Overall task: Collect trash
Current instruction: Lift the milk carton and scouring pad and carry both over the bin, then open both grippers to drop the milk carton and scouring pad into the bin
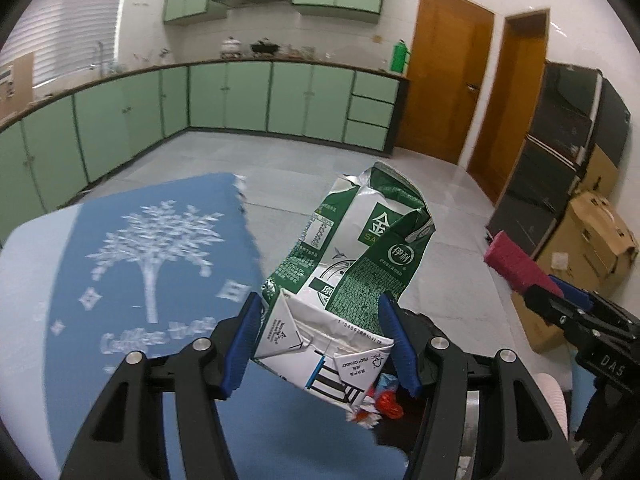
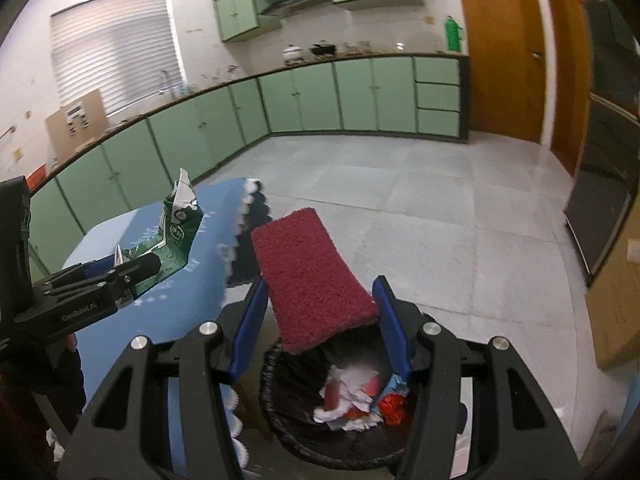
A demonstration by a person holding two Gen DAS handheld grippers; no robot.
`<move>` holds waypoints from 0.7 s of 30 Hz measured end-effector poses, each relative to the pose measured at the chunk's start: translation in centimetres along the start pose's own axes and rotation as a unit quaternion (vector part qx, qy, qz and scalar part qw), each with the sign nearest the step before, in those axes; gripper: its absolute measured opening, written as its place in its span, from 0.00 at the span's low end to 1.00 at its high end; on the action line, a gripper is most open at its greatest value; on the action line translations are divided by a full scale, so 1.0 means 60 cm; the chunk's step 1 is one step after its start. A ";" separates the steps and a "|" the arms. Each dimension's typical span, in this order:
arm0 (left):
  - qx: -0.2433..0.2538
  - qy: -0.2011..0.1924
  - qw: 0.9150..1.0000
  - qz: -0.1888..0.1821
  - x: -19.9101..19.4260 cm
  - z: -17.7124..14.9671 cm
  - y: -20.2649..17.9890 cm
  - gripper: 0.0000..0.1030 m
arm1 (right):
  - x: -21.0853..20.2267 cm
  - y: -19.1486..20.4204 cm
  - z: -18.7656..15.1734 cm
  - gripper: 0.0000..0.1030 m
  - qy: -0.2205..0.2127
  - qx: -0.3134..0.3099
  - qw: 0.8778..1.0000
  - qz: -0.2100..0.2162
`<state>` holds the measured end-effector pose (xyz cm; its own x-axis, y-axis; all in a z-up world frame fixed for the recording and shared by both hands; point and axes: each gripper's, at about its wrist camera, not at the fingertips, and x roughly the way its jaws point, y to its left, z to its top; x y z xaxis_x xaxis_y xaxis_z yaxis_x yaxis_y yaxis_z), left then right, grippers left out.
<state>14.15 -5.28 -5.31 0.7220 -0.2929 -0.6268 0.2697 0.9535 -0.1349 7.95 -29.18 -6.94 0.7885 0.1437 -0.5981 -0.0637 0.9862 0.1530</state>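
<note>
The bin [image 2: 320,432], lined in black beside the blue-clothed table [image 2: 120,236], already held crumpled paper and wrappers [image 2: 352,404], so the collecting looked well along. Two pieces were left, both lifted off the table. The right gripper [image 2: 320,320] hung directly over the bin, pinching a red scouring pad [image 2: 312,276] by its near end. The left gripper [image 1: 320,340], off to the left above the table edge, clamped a crushed green milk carton [image 1: 352,264] at its base.
</note>
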 end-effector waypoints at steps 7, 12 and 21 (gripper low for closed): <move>0.030 0.032 0.999 -0.022 0.069 -0.019 -0.074 0.57 | 0.026 -0.041 -0.033 0.51 0.018 0.022 0.999 -0.027; 0.039 0.062 0.997 -0.027 0.115 -0.036 -0.103 0.57 | 0.055 -0.066 -0.045 0.51 0.037 0.040 0.998 -0.035; 0.041 0.093 0.995 -0.026 0.160 -0.048 -0.120 0.58 | 0.100 -0.093 -0.074 0.52 0.070 0.057 0.995 -0.045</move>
<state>17.32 -14.77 -12.55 0.5776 -0.3162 -0.7526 0.3595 0.9262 -0.1132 10.31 -33.46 -14.85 0.6939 0.0733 -0.7163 0.0787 0.9811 0.1767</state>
